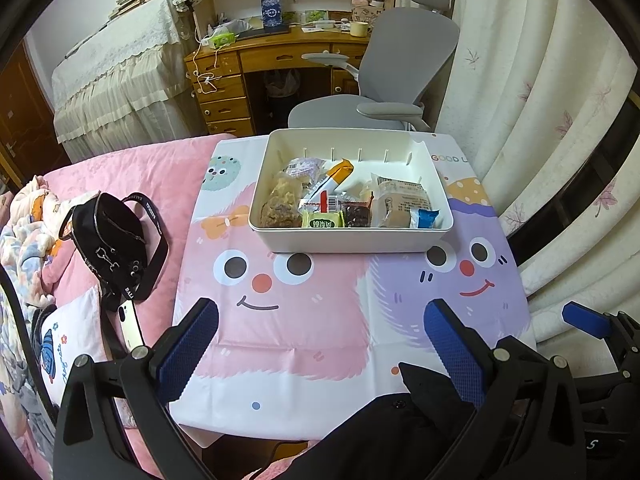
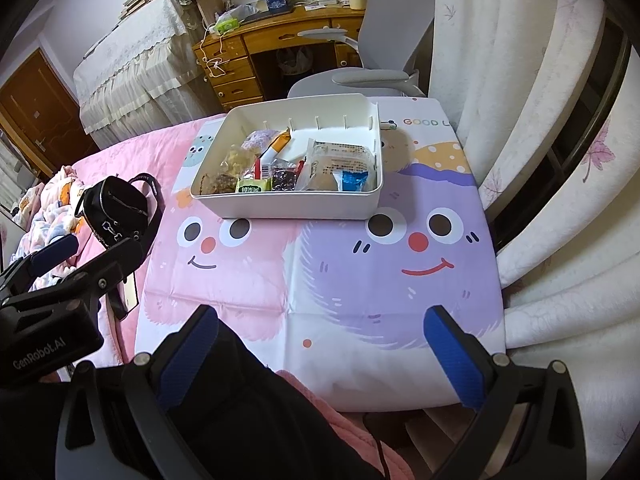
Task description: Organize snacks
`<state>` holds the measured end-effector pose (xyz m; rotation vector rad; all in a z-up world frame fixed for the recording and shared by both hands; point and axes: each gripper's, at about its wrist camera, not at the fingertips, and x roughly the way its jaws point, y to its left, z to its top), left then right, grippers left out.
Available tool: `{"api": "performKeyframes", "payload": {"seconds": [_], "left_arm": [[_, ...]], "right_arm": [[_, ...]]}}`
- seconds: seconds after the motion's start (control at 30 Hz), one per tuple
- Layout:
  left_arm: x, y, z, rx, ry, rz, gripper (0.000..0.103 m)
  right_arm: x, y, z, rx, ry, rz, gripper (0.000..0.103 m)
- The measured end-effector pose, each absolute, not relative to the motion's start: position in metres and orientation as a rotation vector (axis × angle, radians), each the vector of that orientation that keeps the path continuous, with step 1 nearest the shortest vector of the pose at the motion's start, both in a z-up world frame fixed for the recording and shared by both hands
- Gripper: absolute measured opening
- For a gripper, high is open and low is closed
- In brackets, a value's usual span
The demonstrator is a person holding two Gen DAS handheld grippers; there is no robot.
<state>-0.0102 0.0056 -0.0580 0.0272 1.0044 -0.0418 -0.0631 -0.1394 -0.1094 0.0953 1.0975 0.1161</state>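
White plastic bin [image 1: 352, 240] sits on cartoon-print mat [image 1: 304, 320] at far end, holding all snack pkts [image 1: 320, 200]. Left hand-held gripper [image 1: 322, 344] & right hand-held gripper [image 2: 320, 350]: both spread wide, empty, hovering over near mat edge. Black bag [image 1: 114, 240] lies on pink bedspread [image 1: 160, 176], left of mat.

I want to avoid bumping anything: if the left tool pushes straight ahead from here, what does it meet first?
Probably the near wall of the white snack bin. The left tool is open, and only bare cartoon mat lies between; its height over the mat is unclear.
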Motion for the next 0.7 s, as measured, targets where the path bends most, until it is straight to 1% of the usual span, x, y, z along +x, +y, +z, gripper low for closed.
{"api": "performKeyframes", "payload": {"seconds": [0.7], "left_arm": [[0.005, 0.007, -0.064, 0.036, 1.035, -0.019, 0.102]], "right_arm": [[-0.047, -0.139, -0.120, 0.098, 1.144, 0.135, 0.103]]}}
